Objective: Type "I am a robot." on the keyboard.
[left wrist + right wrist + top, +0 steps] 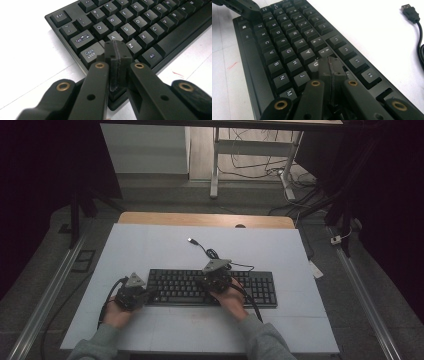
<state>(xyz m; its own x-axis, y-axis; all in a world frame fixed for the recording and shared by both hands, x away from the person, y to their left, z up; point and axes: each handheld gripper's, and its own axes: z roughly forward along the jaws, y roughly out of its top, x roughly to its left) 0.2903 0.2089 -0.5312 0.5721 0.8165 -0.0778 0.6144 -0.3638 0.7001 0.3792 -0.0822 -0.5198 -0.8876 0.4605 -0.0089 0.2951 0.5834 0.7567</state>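
A black keyboard (260, 289) lies across the middle of the white table top (150, 245). My left gripper (150, 295) is at the keyboard's left end, its jaws pressed together with nothing between them. In the left gripper view the tips of my left gripper (117, 48) rest over the left shift area, beside the Caps Lock key (90, 53). My right gripper (214, 282) is shut too, above the keyboard's middle. In the right gripper view my right gripper (331, 65) hovers near the U and J keys (301, 76) of the keyboard (287, 50).
The keyboard's black cable (212, 254) runs back over the table to a loose USB plug (192, 240), which also appears as the USB plug (410, 10) in the right gripper view. A wooden table edge (205, 219) lies beyond. Metal rails (50, 290) flank the table.
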